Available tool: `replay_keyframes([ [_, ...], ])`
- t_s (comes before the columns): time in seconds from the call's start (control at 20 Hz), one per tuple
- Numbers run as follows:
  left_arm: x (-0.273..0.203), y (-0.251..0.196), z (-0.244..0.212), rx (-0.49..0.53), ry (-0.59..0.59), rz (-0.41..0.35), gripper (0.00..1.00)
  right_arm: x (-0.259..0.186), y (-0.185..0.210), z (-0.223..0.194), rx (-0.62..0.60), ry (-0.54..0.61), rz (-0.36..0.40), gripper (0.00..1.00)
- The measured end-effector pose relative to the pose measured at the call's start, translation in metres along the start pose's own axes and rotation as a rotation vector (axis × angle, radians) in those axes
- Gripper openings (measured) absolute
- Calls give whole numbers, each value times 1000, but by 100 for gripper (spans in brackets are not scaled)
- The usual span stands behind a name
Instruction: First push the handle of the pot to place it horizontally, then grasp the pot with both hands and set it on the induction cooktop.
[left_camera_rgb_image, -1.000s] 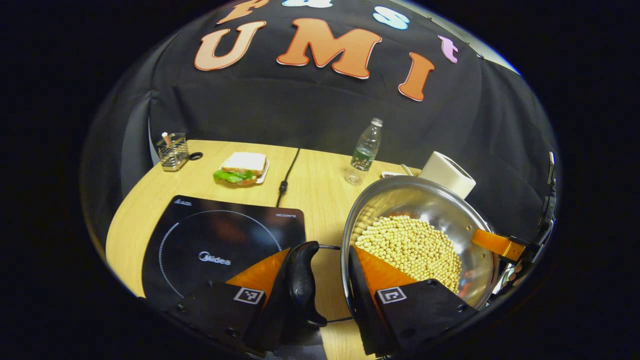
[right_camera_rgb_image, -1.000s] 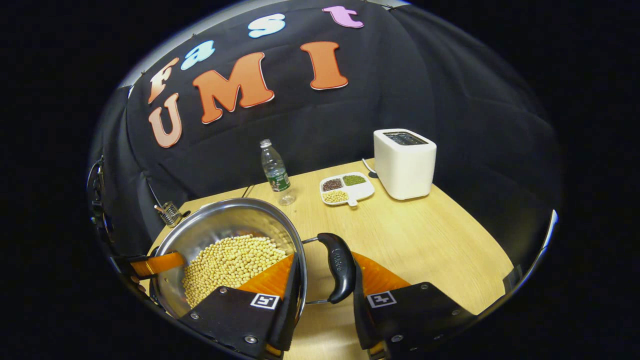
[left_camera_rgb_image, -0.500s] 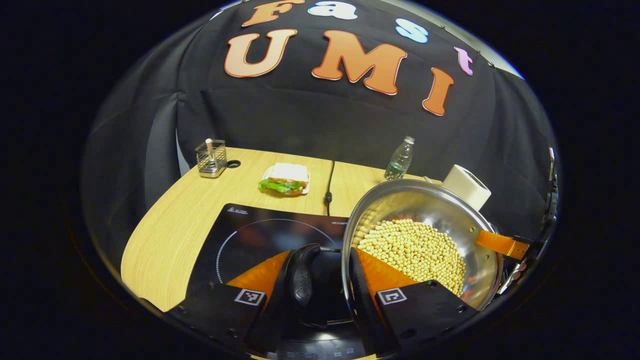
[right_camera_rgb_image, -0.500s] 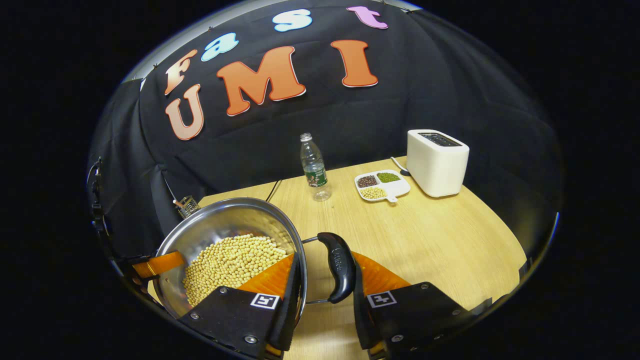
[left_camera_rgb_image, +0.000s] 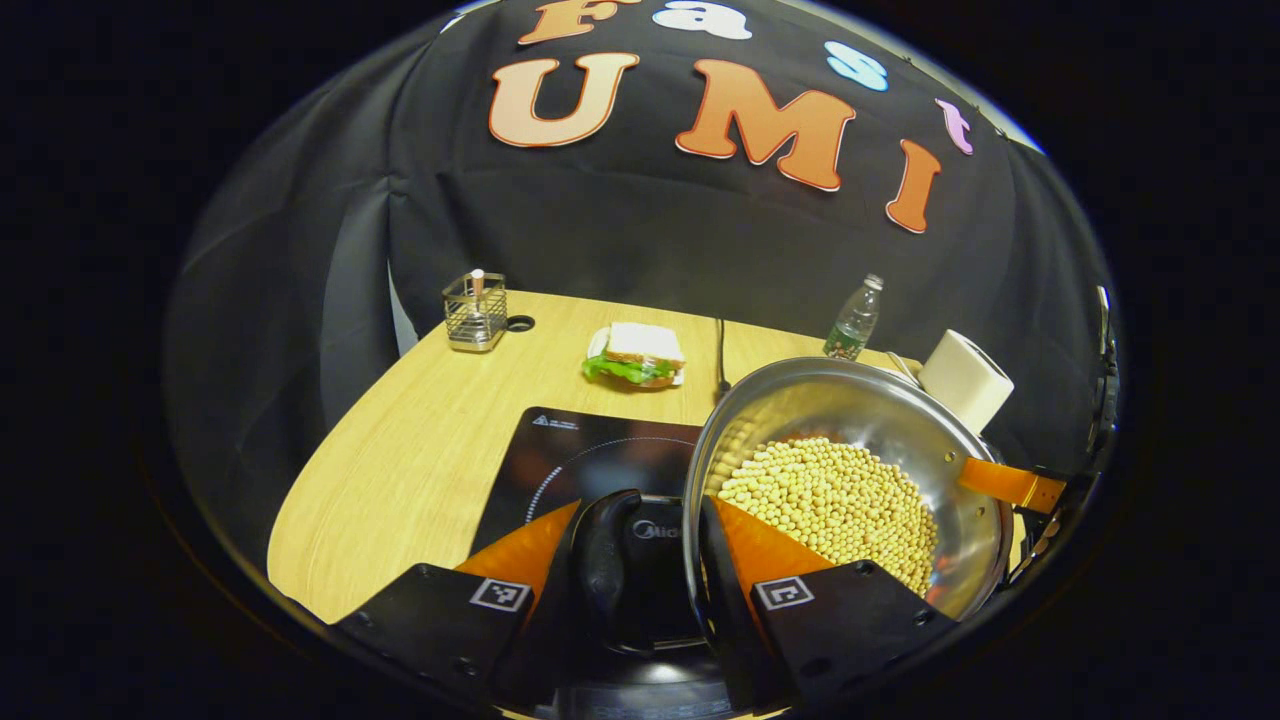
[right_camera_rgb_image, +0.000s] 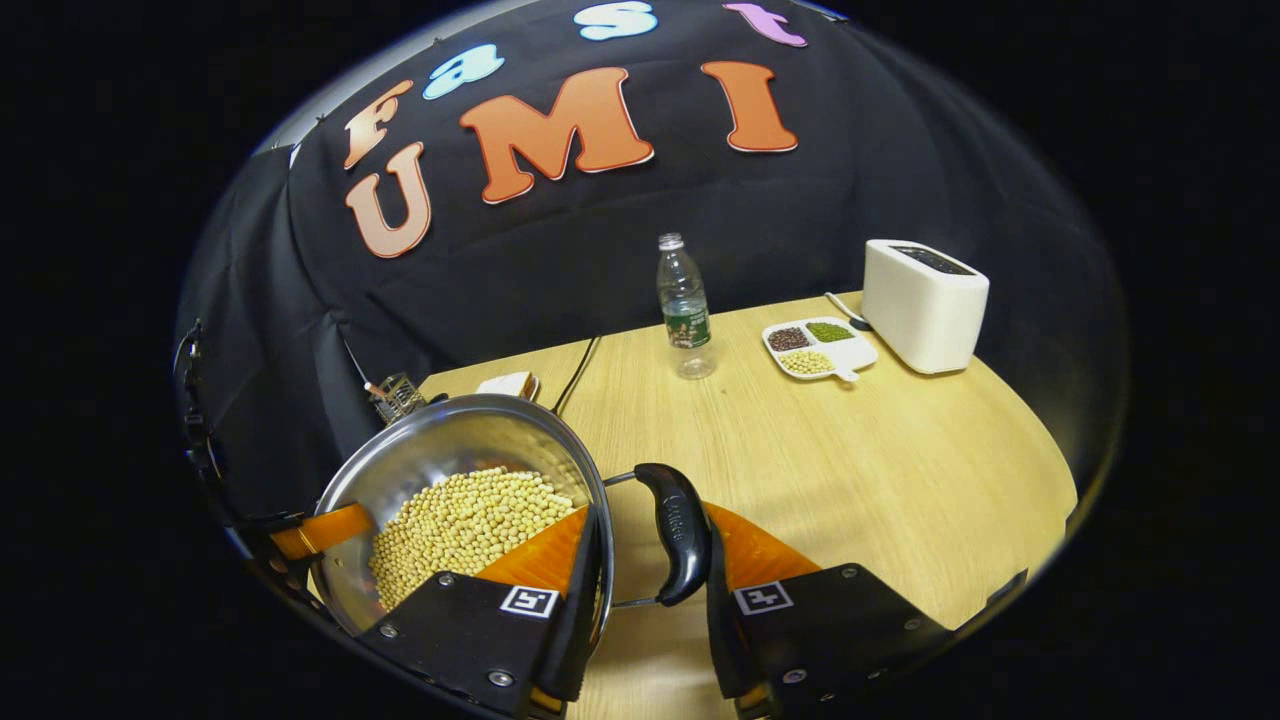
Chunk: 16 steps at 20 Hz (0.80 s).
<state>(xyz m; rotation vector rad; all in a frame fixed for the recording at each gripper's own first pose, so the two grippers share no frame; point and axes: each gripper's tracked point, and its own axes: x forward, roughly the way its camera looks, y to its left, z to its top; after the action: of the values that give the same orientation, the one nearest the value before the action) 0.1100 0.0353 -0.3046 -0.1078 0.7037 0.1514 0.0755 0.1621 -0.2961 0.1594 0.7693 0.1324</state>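
Both grippers clamp the pot (left_camera_rgb_image: 850, 480) of beans by its side handles: left gripper (left_camera_rgb_image: 640, 570), right gripper (right_camera_rgb_image: 645, 570). It hangs above the table's induction cooktop (left_camera_rgb_image: 570, 460), partly overlapping. Judged next: centre, then lower level.

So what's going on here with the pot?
A person holds a gripper in each hand, and both grip a steel pot of soybeans. The left gripper and the right gripper each have one finger inside the rim and one outside a side handle. The pot hangs partly over the cooktop, not set down yet.
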Motion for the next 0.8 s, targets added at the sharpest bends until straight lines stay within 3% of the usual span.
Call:
replay_keyframes([
  [0.8,-5,-4,2,-34,45,79,65,54,69,-20,-12,76,60,50],
])
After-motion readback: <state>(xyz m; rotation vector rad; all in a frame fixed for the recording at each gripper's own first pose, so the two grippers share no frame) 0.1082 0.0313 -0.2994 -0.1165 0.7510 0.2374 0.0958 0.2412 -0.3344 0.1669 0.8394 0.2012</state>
